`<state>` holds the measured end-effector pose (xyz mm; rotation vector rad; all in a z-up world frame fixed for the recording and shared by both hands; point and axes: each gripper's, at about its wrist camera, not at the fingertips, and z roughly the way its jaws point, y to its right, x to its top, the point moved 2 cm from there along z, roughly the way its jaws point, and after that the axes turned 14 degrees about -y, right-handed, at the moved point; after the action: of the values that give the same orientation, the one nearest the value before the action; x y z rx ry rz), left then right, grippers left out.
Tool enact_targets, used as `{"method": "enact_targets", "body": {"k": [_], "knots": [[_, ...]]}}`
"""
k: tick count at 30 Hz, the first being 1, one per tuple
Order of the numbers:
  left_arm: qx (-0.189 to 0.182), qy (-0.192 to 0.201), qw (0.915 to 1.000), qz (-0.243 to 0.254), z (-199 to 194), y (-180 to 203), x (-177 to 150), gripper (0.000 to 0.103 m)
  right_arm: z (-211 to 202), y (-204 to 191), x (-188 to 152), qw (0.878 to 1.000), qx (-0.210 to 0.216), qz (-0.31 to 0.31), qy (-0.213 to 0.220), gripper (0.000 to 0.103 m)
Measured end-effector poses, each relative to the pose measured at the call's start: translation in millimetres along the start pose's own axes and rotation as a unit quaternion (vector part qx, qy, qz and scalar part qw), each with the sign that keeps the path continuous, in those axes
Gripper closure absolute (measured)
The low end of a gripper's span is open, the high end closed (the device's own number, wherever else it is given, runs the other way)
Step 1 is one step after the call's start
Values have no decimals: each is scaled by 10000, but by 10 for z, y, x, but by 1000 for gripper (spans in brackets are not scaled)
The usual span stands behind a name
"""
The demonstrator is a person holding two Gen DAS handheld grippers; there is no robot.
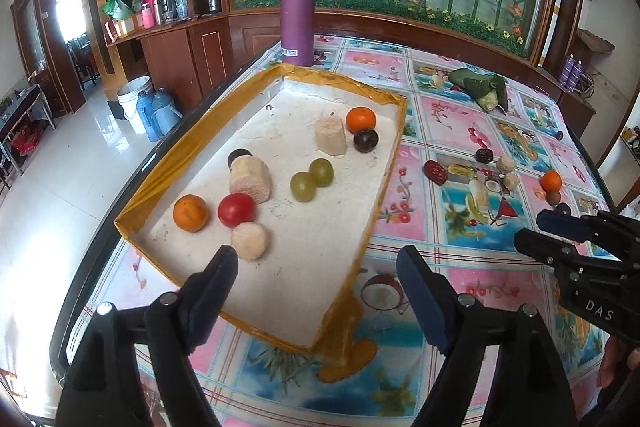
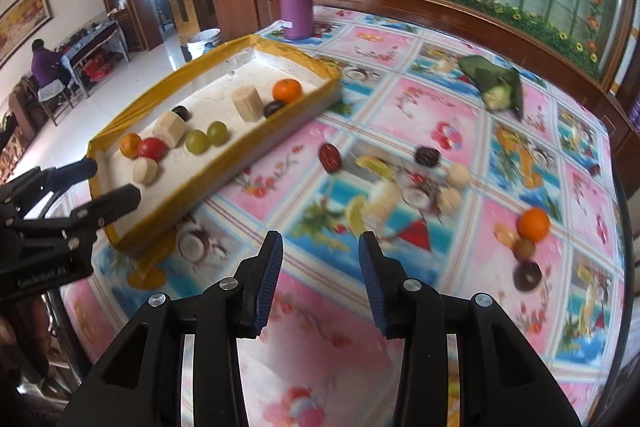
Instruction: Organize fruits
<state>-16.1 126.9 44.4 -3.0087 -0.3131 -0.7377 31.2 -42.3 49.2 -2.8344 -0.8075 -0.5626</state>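
Note:
A shallow white tray with a yellow taped rim (image 1: 394, 155) (image 2: 316, 97) holds several fruits: two oranges, a red tomato (image 1: 236, 209), two green grapes (image 1: 312, 177), dark plums and pale chunks. Loose on the tablecloth lie a red date (image 2: 330, 157), a dark fruit (image 2: 427, 155), two pale balls (image 2: 458, 175), an orange (image 2: 533, 223) and a dark ring-shaped piece (image 2: 527, 275). My left gripper (image 1: 318, 291) is open and empty over the tray's near end. My right gripper (image 2: 320, 283) is open and empty above the cloth, short of the loose fruits.
A purple flask (image 1: 296, 11) stands behind the tray. A green leaf bundle (image 2: 498, 87) lies at the far side of the table. The table edge drops off on the left. The right gripper (image 1: 560, 239) shows in the left view.

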Motion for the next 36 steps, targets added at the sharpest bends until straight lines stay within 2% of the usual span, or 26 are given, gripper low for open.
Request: {"method": "enact_targets", "body": {"k": [6, 8, 10, 11, 15, 20, 22, 24, 28, 31, 34, 36], "knots": [[-8, 15, 10000, -1, -74, 229, -100, 17, -111, 195, -387, 9996, -185, 183, -58, 59], [54, 42, 10000, -27, -104, 289, -156, 16, -150, 269, -495, 9994, -171, 290, -44, 52], [78, 51, 9999, -115, -134, 318, -226, 15, -205, 315, -580, 9992, -191, 363, 28, 38], [85, 59, 9998, -175, -153, 321, -266, 15, -231, 335, -619, 9990, -204, 381, 81, 36], [188, 62, 9988, -444, -225, 282, -435, 11, -273, 354, -719, 9988, -178, 436, 94, 32], [196, 164, 9976, -638, -318, 110, -549, 8, -228, 202, -791, 9980, 94, 615, -92, 25], [188, 182, 9973, -688, -329, 13, -543, 7, -218, 71, -815, 9976, 171, 656, -158, 16], [120, 162, 9969, -760, -326, -100, -538, 7, -235, -70, -818, 9979, 121, 632, -86, 16], [-1, 45, 9967, -816, -304, -333, -562, 7, -282, -386, -737, 9979, -254, 601, 60, 16], [102, 89, 9968, -793, -317, -497, -579, 7, -318, -574, -691, 9971, -403, 620, 204, 16], [47, 135, 9965, -821, -332, -661, -578, 7, -313, -739, -643, 9964, -460, 679, 225, 16], [86, 58, 9962, -865, -316, -752, -573, 7, -295, -832, -618, 9960, -518, 702, 207, 16]]}}
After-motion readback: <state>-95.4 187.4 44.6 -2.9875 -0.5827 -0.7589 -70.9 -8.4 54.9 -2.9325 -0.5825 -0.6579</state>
